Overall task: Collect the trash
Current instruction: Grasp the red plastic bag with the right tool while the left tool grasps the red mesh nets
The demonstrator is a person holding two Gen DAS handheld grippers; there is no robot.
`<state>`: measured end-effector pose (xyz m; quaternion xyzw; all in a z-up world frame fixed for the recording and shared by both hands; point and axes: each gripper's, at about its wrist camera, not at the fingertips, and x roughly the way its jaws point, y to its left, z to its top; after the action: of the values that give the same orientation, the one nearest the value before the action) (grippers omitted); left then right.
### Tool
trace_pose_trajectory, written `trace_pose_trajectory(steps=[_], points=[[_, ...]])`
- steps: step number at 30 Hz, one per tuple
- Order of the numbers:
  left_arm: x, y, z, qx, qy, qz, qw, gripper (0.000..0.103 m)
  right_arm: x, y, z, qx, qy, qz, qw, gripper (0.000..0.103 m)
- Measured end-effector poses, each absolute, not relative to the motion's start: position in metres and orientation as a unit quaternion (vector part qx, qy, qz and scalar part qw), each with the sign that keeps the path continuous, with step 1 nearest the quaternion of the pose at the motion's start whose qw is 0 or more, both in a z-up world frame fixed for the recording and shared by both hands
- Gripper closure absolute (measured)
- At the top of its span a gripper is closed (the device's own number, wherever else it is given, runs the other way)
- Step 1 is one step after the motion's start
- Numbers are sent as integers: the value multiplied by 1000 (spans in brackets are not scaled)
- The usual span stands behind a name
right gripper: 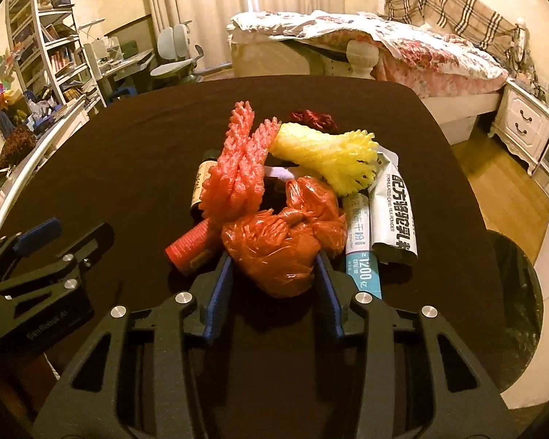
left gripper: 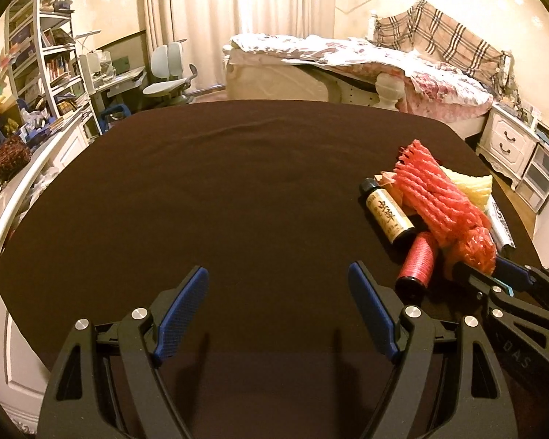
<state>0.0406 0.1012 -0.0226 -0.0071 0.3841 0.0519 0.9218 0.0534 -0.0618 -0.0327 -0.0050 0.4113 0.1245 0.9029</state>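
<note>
Red bag: knotted thin plastic, desk near-centre, front of trash pile. Prob. light, soft, crinkly, slippery; take at bulging body.
Right hand-held gripper: narrowed, pads against bag sides.
Left hand-held gripper: wide, empty.
Pouch: "FORMULATED CAMEL MILK POWDER"; carton: "1200".

Setting: a bedroom in a home. Evidence: a bed with floral bedding and a plaid throw over its headboard; a white nightstand with drawers beside it; full-length curtains; a study desk with a swivel chair; a curved white bookshelf filled with books; patterned wallpaper
</note>
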Motion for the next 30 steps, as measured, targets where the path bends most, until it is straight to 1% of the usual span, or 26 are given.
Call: trace_pose_trajectory(steps=[12,19,30], points=[[34,85,-16,1,379,34,925,25,35,-74,-7,-12,382,114,917,61],[31,67,-13,9,376,15,927,24,26,-99,4,-12,366,91,926,61],[36,29,-11,28,365,-22,930,24,31,-162,-3,29,370,31,928,61]])
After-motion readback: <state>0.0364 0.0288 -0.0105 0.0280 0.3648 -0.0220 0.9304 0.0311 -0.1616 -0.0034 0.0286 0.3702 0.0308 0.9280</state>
